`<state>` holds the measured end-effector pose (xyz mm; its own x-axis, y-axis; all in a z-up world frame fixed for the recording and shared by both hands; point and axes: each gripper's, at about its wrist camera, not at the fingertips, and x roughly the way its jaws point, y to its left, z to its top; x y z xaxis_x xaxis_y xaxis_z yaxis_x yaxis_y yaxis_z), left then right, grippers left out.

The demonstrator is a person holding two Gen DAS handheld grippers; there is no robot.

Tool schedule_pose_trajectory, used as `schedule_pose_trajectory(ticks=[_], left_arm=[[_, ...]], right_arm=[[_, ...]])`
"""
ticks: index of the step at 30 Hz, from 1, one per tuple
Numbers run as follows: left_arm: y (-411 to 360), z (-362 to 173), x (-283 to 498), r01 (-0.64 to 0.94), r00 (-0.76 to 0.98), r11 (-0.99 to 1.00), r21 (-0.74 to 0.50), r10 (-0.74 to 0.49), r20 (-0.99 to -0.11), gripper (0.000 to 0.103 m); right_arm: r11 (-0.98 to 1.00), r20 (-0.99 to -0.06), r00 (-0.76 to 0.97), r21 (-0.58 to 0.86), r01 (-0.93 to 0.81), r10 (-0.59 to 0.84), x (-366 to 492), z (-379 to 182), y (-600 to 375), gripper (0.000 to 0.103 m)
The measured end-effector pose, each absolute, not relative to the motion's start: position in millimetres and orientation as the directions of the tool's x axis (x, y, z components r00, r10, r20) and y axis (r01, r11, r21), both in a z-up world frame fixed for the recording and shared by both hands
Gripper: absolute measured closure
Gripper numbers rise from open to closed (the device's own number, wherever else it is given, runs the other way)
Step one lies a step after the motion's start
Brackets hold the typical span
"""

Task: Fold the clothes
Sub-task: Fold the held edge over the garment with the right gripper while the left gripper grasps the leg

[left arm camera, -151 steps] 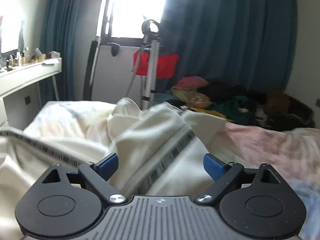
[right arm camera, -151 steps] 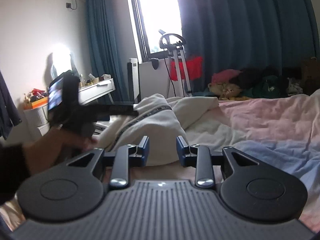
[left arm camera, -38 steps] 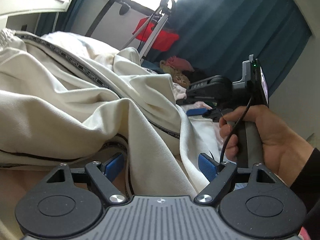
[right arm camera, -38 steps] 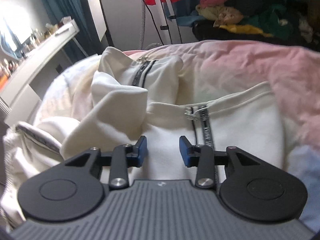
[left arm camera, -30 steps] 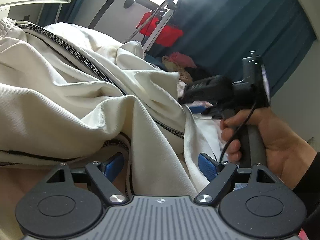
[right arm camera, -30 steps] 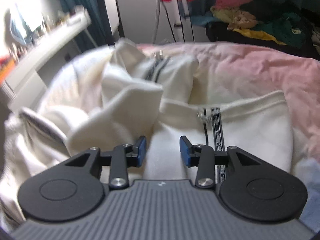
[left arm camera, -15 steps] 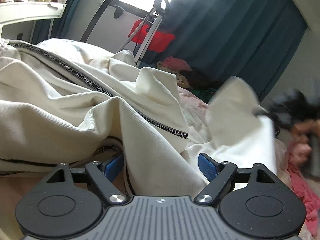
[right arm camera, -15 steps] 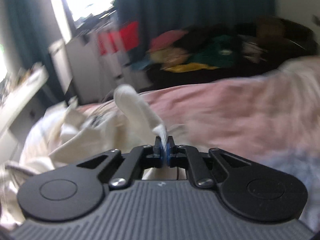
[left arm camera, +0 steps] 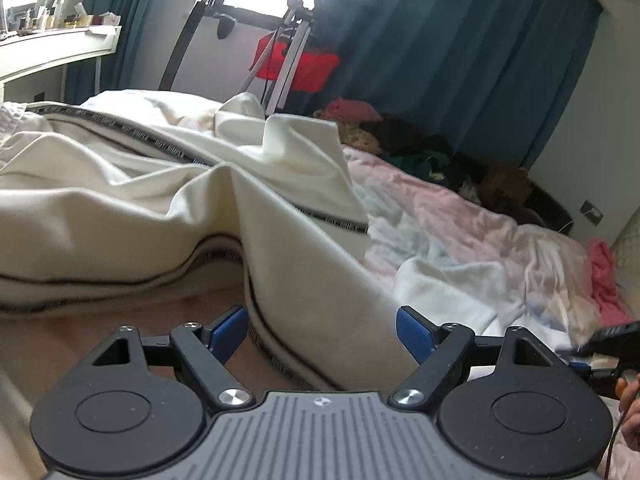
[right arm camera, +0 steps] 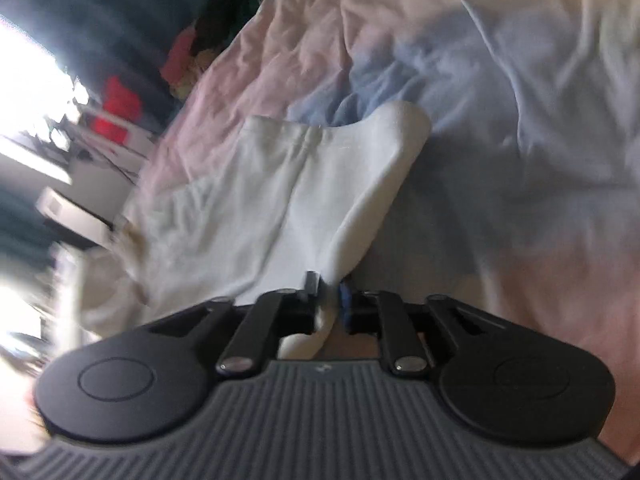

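Note:
A cream white garment [left arm camera: 168,196] with black lettered trim lies crumpled on the bed. My left gripper [left arm camera: 322,330] is open, its blue pads on either side of a fold of the garment near the trimmed edge. My right gripper [right arm camera: 329,294] is shut on a white part of the garment [right arm camera: 304,184] and holds it stretched out over the bedsheet. The right gripper also shows in the left wrist view [left arm camera: 608,344] at the lower right, partly cut off. The right wrist view is tilted and blurred.
The bed carries a pink and pale blue sheet [left arm camera: 472,232]. A pile of coloured clothes [left arm camera: 420,148] lies beyond the bed by dark teal curtains [left arm camera: 460,48]. A metal stand with a red bag [left arm camera: 296,60] is by the window. A white shelf [left arm camera: 56,44] stands left.
My right gripper closed on the white cloth, then swung it right and down across the bed. The raised flap in the left view has dropped. My left gripper stayed open in place.

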<state>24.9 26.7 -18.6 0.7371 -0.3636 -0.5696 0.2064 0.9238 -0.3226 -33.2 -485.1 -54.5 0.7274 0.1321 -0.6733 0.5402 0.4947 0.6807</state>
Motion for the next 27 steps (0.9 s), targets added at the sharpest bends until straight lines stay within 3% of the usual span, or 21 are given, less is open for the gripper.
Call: schedule_pose_trajectory(ticks=[1,2,6,9,10,12,16,21,24,27], left_arm=[[27.2,-18.8,23.4,0.200,0.737,0.925,-0.324,-0.360,-0.572,0.020],[27.8,-19.1,22.0,0.193,0.736,0.926,-0.326,-0.356,-0.575,0.020],[30.9,-24.1,27.2,0.147,0.732,0.922,-0.358,-0.345,-0.588,0.019],[42.7,-32.2,40.7,0.067,0.714,0.909,-0.412,-0.332,-0.616,0.019],[53.4,-34.0,43.5,0.017,0.716,0.896,-0.443,-0.320,-0.620,0.019],[78.8,-36.0,46.2,-0.091,0.723,0.854,-0.512,-0.297,-0.623,0.019],[137.4,-45.3,40.9,-0.305,0.733,0.689,-0.658,-0.272,-0.624,0.009],[212.7,-73.8,23.5,-0.555,0.751,0.339,-0.760,-0.190,-0.633,0.010],[241.0,-85.0,17.2,-0.579,0.787,0.156,-0.800,-0.146,-0.599,0.014],[257.0,-84.9,14.3,-0.590,0.799,0.082,-0.803,-0.083,-0.596,0.033]], right_arm=[[0.466,-0.653,0.746,0.705,0.534,0.134,-36.0,-57.8,-487.6,0.034],[0.442,-0.643,0.756,0.717,0.538,0.123,-38.0,-62.0,-489.2,0.025],[0.355,-0.608,0.782,0.767,0.535,0.135,-31.8,-82.8,-506.3,0.022],[0.319,-0.592,0.804,0.774,0.547,0.059,-29.3,-90.5,-524.2,0.044],[0.321,-0.598,0.800,0.766,0.557,0.038,-27.7,-93.8,-530.2,0.064],[0.335,-0.618,0.786,0.743,0.579,0.011,-26.0,-100.3,-538.6,0.092],[0.393,-0.614,0.789,0.719,0.574,-0.028,-24.2,-97.3,-546.3,0.097],[0.420,-0.572,0.809,0.707,0.570,-0.135,-32.3,-81.7,-556.1,0.097],[0.392,-0.558,0.805,0.707,0.589,-0.202,-42.4,-78.9,-566.3,0.097],[0.366,-0.542,0.791,0.702,0.611,-0.283,-55.9,-74.5,-576.1,0.097]])
